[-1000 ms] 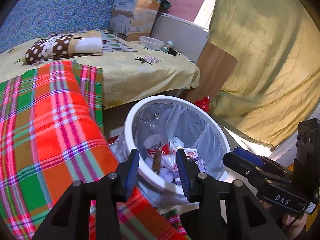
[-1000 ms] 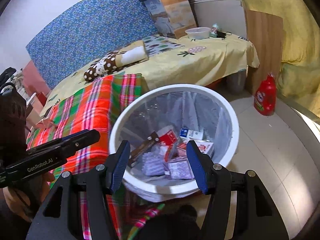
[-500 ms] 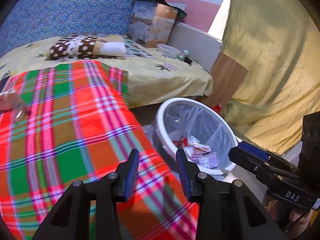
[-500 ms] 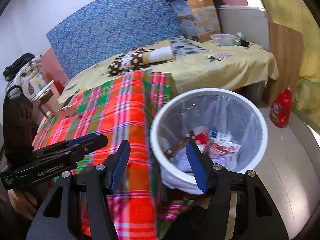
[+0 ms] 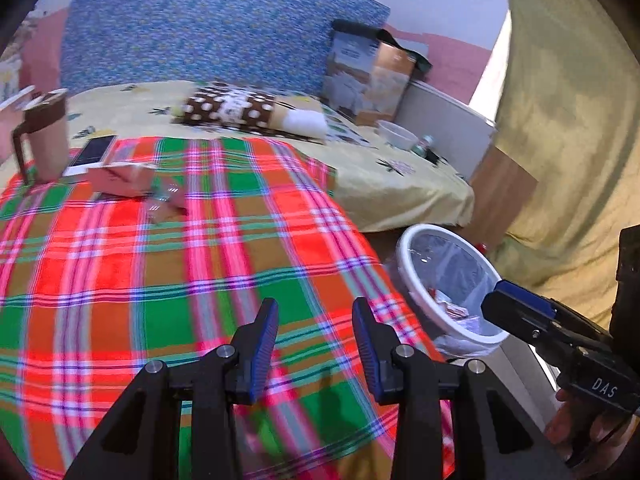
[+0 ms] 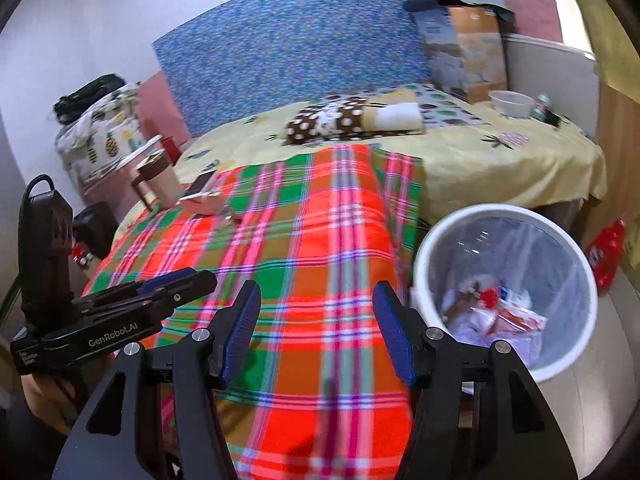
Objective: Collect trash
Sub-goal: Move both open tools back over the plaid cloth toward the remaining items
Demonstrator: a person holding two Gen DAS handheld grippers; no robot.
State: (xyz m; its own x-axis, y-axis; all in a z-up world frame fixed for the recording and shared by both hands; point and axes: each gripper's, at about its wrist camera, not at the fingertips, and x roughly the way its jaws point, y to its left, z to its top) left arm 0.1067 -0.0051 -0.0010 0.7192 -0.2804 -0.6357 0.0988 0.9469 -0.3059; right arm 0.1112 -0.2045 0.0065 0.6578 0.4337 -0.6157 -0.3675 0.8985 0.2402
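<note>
Bedding filled most of both views: a red, green and orange plaid blanket lay spread over a bed with a pale yellow printed sheet, backed by a blue patterned headboard panel, with a yellow-green curtain at the right. One round white trash bin with a clear plastic liner stood on the floor just beside the bed, holding a heap of crumpled wrappers and small cartons. On the blanket's far edge sat one beige lidded mug with a brown handle, one smartphone, one flat pink carton and one clear crinkled wrapper, close together. One brown polka-dot pillow, one white bowl and one tall cardboard box lay farther back, and one red bottle stood on the floor. Two grippers showed: the left gripper and the right gripper, both with blue pads apart and nothing between them. A second before, both had hung right over the bin's mouth; since then they had swung left, over the blanket, leaving the bin to the right and bringing the mug and the carton into sight.
</note>
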